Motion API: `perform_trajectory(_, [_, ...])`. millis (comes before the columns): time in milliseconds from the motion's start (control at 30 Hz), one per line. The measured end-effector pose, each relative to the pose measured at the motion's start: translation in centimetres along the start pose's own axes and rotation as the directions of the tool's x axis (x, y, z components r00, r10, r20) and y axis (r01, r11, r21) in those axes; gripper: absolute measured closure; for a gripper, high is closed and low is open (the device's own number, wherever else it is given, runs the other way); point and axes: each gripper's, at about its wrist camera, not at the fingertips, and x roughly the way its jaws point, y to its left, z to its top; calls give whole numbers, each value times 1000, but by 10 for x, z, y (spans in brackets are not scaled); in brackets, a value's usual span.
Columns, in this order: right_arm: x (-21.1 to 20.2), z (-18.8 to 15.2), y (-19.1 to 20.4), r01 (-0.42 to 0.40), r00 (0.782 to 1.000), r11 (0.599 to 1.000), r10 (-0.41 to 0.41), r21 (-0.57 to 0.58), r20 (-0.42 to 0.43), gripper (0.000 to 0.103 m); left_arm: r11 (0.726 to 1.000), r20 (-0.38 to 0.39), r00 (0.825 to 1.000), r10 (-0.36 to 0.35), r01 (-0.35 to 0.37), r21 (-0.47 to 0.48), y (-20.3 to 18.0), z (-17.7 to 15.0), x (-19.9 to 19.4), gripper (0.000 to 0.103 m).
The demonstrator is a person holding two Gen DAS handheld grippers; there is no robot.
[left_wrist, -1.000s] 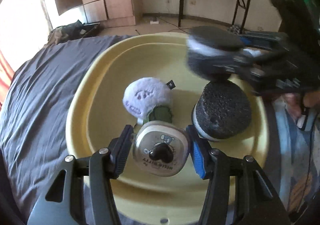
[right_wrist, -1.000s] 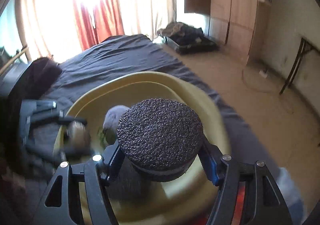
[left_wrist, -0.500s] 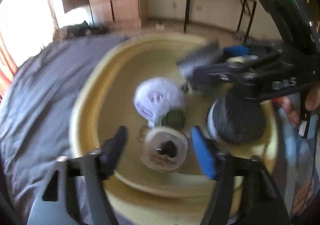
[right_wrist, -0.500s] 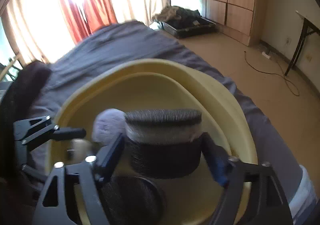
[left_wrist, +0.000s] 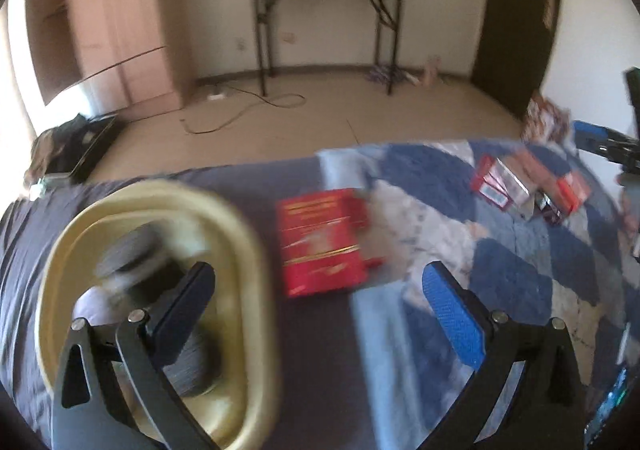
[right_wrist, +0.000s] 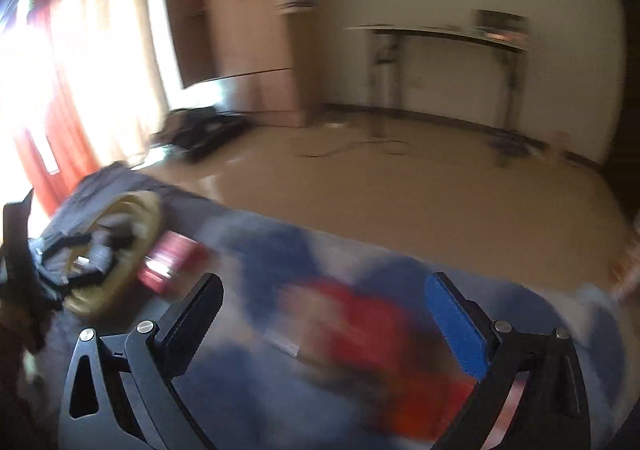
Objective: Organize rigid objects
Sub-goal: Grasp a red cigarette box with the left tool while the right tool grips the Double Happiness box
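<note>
A yellow basin (left_wrist: pixel 248 250) lies on the bed at the left of the left wrist view, with dark round blocks (left_wrist: pixel 132 250) blurred inside it. My left gripper (left_wrist: pixel 320 290) is open and empty, above the bed just right of the basin. A red box (left_wrist: pixel 320 242) lies flat beyond its fingers. Several red and white boxes (left_wrist: pixel 528 185) lie at the far right. My right gripper (right_wrist: pixel 324 306) is open and empty above blurred red boxes (right_wrist: pixel 372 330). The basin also shows in the right wrist view (right_wrist: pixel 148 217) at the far left.
The bed has a dark grey sheet (left_wrist: pixel 312 350) and a blue and white patterned cover (left_wrist: pixel 500 250). Beyond the bed are bare floor, a wooden wardrobe (left_wrist: pixel 120 33) and a black table (left_wrist: pixel 320 9). Both views are motion-blurred.
Both grippers let go of their objects in the basin, opened wide and swung right, away from the basin toward the red boxes on the cover.
</note>
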Motion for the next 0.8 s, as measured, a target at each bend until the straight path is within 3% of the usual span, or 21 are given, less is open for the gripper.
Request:
perform_trajectory(33, [-11,-20,-26,46,999,998,-46,31,7,0,1000,-13,1000,-2,2,6,-7,3,8,0])
perform_trajectory(100, [-20,-46,-49,58,998,997,-58,50,1,0,1000,-52,999,-16,16,-2,-17,11,28,0])
perform_trajectory(233, [-21,-81,-61,97,995,995,-97,15,-19,0,999,-99,995,-10,6,-39,-20,17,49,0])
perform_trajectory(367, [-7,-88,-58,104,990,995,-103,-1,-95,0,999,-105,994,0,-5,-51,-21,19,59,0])
perform_trajectory(600, [7,-81,-70,232,971,973,-231,17,-57,0,1000,-139,990,8,-10,-12,-30,12,75,0])
perform_trajectory(700, [13,-86,-81,240,968,969,-234,64,-90,0,1000,-126,992,22,-22,0,-31,10,77,0])
perform_trajectory(800, [20,-88,-93,200,976,972,-186,125,-118,0,999,-125,991,45,-47,-10,-26,11,80,0])
